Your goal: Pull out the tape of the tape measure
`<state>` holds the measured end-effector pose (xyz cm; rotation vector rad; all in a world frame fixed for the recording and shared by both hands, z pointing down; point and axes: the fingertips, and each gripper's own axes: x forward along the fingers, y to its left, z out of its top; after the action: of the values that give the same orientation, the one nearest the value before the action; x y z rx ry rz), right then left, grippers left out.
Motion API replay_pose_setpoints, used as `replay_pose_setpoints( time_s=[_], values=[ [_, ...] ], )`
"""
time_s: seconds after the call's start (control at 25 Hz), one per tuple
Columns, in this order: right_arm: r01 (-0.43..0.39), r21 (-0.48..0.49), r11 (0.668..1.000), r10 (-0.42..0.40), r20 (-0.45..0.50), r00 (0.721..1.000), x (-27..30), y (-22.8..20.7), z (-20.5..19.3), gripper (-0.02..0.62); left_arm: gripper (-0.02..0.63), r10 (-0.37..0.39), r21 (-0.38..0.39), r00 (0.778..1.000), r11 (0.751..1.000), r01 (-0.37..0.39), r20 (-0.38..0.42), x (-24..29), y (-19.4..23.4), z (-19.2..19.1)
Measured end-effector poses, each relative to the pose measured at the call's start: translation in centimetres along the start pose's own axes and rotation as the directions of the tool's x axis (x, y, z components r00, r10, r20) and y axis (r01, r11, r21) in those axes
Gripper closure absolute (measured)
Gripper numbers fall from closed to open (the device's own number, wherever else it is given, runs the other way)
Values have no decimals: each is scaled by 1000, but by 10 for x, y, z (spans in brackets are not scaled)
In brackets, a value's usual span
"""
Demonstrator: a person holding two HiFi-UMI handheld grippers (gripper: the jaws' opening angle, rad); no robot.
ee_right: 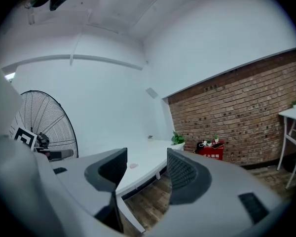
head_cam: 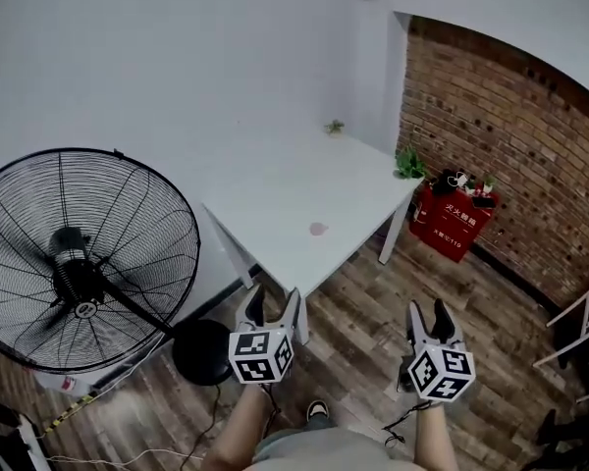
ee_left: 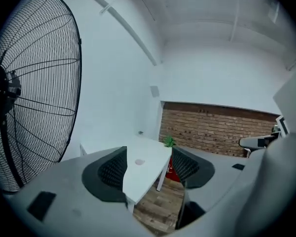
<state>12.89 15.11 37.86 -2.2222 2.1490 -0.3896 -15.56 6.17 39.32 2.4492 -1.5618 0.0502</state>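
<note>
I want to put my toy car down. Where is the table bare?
Nearly all the table is bare: the wide left part between the pink thing and the wall, and the near corner in front of the pink thing. The right corner holds a plant, the far corner a small sprig.

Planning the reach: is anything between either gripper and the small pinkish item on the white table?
Nothing visible. The pinkish item lies on the table; only bare floor and tabletop separate it from the left gripper and right gripper, both open and empty. The fan stands off left.
</note>
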Motion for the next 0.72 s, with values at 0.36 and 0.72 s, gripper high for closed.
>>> replay_pose_setpoints(
  time_s=[0.36, 0.72],
  values=[
    [6, 12, 1000, -5, -20, 1000, 71, -6, 2, 342, 339, 13, -31, 1000, 999, -14, -25, 70, 41, 3],
    [-25, 16, 1000, 25, -39, 999, 152, -45, 12, 341, 339, 44, -46, 998, 998, -46, -53, 136, 42, -5]
  ],
)
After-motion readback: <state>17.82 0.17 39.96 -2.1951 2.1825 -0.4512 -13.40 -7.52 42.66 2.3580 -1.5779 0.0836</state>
